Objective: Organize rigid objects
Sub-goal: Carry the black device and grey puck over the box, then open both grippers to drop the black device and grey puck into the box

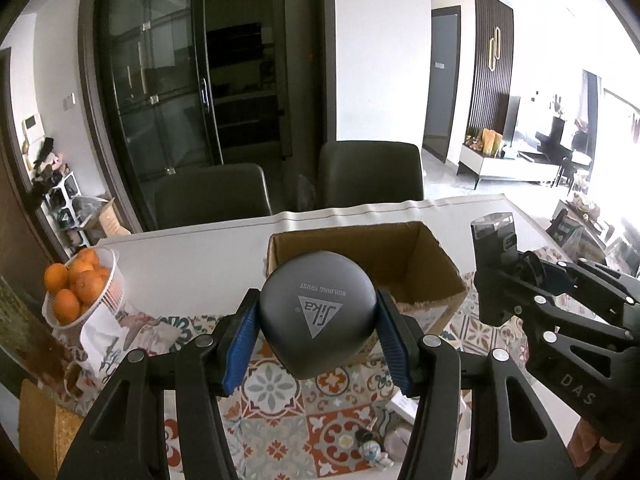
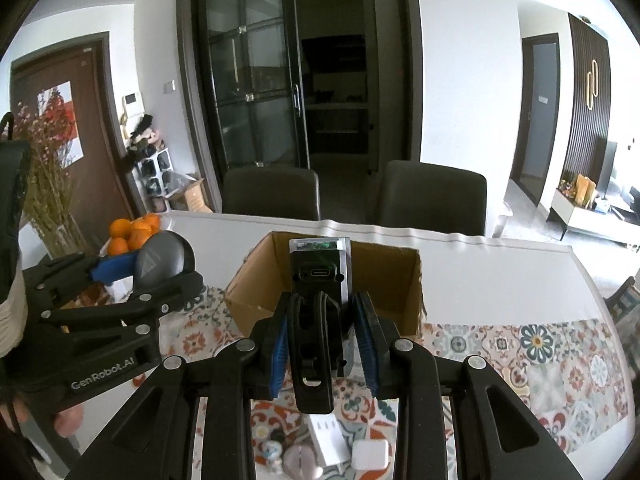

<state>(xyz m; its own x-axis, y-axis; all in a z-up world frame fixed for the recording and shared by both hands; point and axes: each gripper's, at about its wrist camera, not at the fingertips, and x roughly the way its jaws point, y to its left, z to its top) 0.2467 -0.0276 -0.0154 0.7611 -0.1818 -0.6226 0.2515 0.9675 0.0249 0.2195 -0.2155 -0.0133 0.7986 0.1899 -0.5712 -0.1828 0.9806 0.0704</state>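
The left gripper (image 1: 318,330) is clamping a round grey Sika object (image 1: 318,316) at frame centre, its narrower end pointing down. The right gripper (image 2: 324,340) is squeezing a black device (image 2: 320,276), its long axis pointing away toward the cardboard box (image 2: 256,280).

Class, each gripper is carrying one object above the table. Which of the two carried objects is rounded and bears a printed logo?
The grey rounded Sika case in the left gripper. It has a triangle logo, whereas the right gripper holds a boxy black device with a port.
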